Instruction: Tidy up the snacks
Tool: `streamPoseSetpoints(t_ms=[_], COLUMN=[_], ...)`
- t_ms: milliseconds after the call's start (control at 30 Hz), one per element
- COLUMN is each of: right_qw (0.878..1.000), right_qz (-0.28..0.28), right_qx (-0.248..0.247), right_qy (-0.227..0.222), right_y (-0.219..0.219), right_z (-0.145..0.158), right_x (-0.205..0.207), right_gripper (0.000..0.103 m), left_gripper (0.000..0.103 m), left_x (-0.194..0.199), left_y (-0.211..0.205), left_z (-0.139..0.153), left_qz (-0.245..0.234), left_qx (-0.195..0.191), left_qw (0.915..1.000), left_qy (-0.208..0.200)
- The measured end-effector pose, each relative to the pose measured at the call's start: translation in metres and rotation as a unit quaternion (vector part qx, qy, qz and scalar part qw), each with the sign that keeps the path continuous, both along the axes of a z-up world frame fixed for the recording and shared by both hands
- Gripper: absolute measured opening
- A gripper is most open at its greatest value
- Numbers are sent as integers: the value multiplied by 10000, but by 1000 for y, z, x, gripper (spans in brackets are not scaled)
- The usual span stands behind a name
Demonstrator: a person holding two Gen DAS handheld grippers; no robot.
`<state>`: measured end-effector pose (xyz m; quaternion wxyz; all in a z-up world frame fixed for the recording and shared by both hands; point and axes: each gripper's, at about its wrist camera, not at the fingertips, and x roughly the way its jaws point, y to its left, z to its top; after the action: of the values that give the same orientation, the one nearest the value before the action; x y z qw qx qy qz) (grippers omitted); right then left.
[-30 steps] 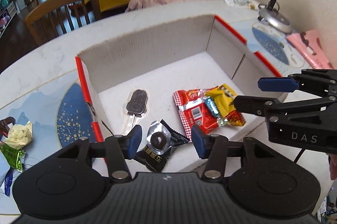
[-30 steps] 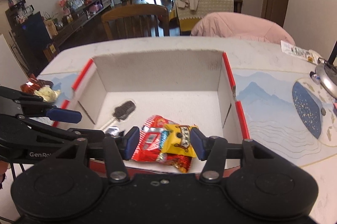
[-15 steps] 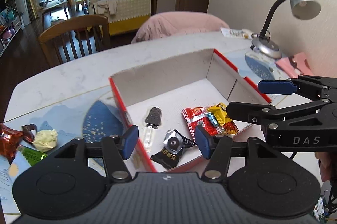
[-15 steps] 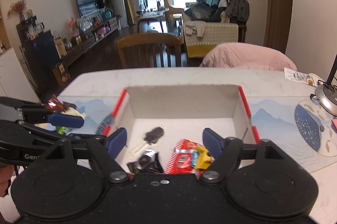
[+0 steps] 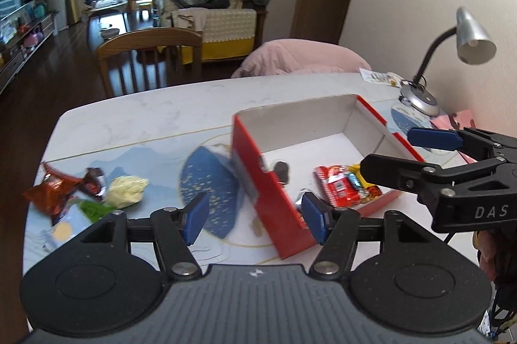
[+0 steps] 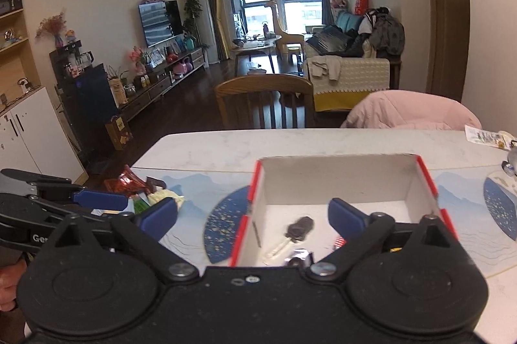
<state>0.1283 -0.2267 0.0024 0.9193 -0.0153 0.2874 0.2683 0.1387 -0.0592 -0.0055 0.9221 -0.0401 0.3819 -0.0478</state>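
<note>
A red box with white inside [image 5: 268, 192] [image 6: 336, 182] stands on the table. In it lie a red and yellow snack pack [image 5: 339, 187], a dark lolly in clear wrap [image 6: 299, 229] and a silver-black packet [image 6: 299, 256]. Loose snacks lie left of the box: an orange-red bag [image 5: 51, 195], a pale yellow sweet [image 5: 124, 190] and a green wrapper [image 5: 92, 210]. My left gripper [image 5: 253, 219] is open and empty above the box's left wall. My right gripper [image 6: 253, 219] is open and empty above the box's near left side; it also shows in the left wrist view [image 5: 404, 153].
A silver desk lamp [image 5: 452, 53] stands at the table's back right, with a pink sheet [image 5: 458, 118] beside it. A wooden chair [image 6: 265, 100] and a chair under a pink cover [image 6: 410, 114] stand at the far edge. A blue placemat [image 5: 206, 195] lies left of the box.
Both grippers have pulled back and risen away from the box. The left one has swung left, bringing the loose snacks into view. The right jaws have opened wider.
</note>
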Motion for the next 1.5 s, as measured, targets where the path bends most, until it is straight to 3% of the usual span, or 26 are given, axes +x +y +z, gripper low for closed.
streamPoseSetpoints(t_ms=[133,500,667,967,1233,1500], right_qw=[9999,9977,9962,9921,9879,9818], right_qz=[162,601,656,855,901,907], right_qx=[-3,-139,-268,-583,-813,-1135], right_qy=[48,289,507,715,962,1226], right_y=[22,89,120,165,198,232], right_z=[-1,-14,-28,-51,-75,-109], right_x=[-5,0,11,33,66,98], right_gripper=[103,103,103,103,103,102], left_gripper=[74,76,76,76,76,76], left_x=[-14,-37,-35,-16,12,44], left_y=[27,105,140,197,223,244], left_z=[0,-11,-24,-55,-83,-115], left_qz=[200,520,294,-24,-378,-571], left_qx=[-51,97,345,435,653,613], left_qw=[9997,9984,9989,9988,9959,9920], left_qy=[-102,-210,-98,215,500,939])
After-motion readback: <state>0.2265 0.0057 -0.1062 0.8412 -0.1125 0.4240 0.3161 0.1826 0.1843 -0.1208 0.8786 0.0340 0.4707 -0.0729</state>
